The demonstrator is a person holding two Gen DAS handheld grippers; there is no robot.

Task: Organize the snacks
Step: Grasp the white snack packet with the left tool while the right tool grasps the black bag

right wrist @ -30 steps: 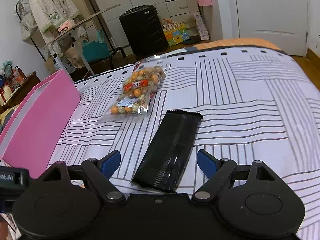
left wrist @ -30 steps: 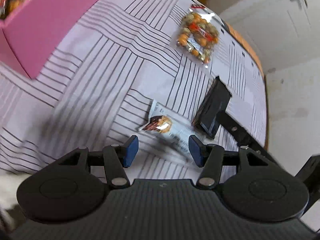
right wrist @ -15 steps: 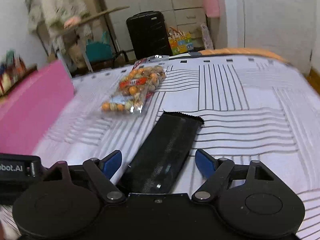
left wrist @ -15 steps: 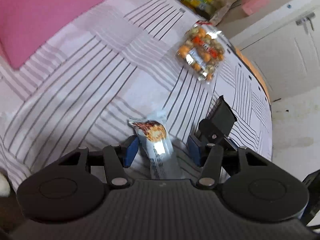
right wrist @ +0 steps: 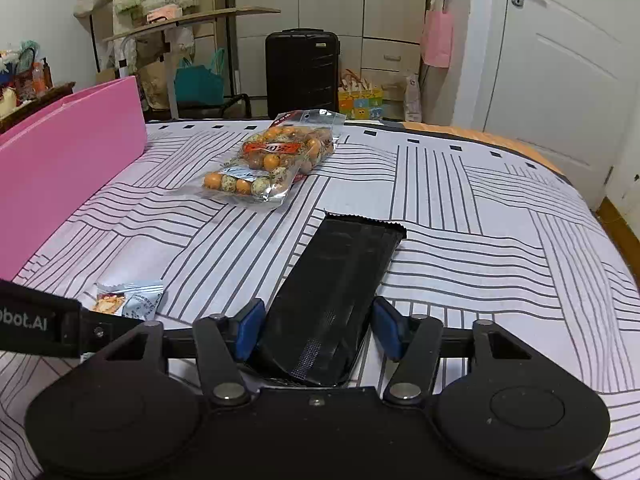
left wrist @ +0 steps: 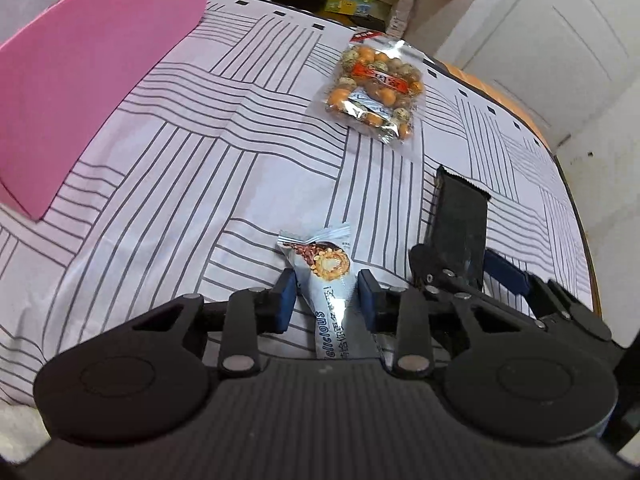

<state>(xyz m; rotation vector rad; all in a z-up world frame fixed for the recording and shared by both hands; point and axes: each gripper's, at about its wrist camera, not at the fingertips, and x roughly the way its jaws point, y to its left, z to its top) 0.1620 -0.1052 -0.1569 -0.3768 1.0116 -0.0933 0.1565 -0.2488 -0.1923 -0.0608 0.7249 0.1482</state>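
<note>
Left gripper (left wrist: pixel 326 296) open astride white bar (left wrist: pixel 330 280); right gripper (right wrist: pixel 316 330) open astride black bar (right wrist: pixel 332 292); both lengthwise between fingers.

Both cameras sit close above the bed (left wrist: pixel 168 184), each looking forward over its own tongs. They share the nut bag (left wrist: pixel 374 92) ahead and the pink box (right wrist: pixel 60 168) to the left.

Bare bedspread (left wrist: pixel 192 184) beside pink box (left wrist: pixel 92 80)
</note>
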